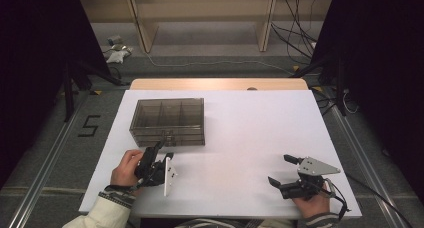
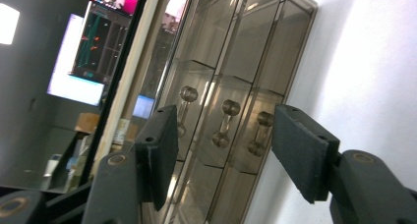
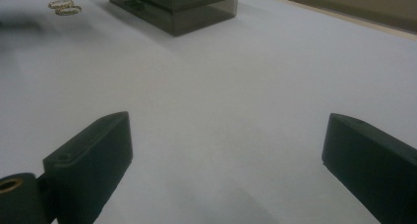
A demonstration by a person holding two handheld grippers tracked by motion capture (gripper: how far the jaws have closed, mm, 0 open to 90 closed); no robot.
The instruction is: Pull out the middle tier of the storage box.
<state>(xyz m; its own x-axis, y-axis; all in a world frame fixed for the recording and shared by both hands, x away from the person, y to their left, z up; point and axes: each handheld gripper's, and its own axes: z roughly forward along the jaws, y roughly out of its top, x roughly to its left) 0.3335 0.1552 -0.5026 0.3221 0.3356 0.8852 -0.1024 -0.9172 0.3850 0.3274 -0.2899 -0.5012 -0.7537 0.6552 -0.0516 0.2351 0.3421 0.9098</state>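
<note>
Box: smoked drawer box [image 1: 168,121] sat on white table [image 1: 250,133].
Left gripper [image 1: 162,147]: jaws parted, just before box's front handles [image 2: 223,123].
Right gripper [image 1: 282,170]: released, well right of box.

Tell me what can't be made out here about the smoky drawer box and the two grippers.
- Drawer box contents: high view too small, and the tinted plastic hides them in the left gripper view.
- Which of the three handles the open left gripper aims at: not settled.
- Two small rings: right gripper view, too small and blurred to identify.
- Right gripper body: cut off by the bottom edge.
</note>
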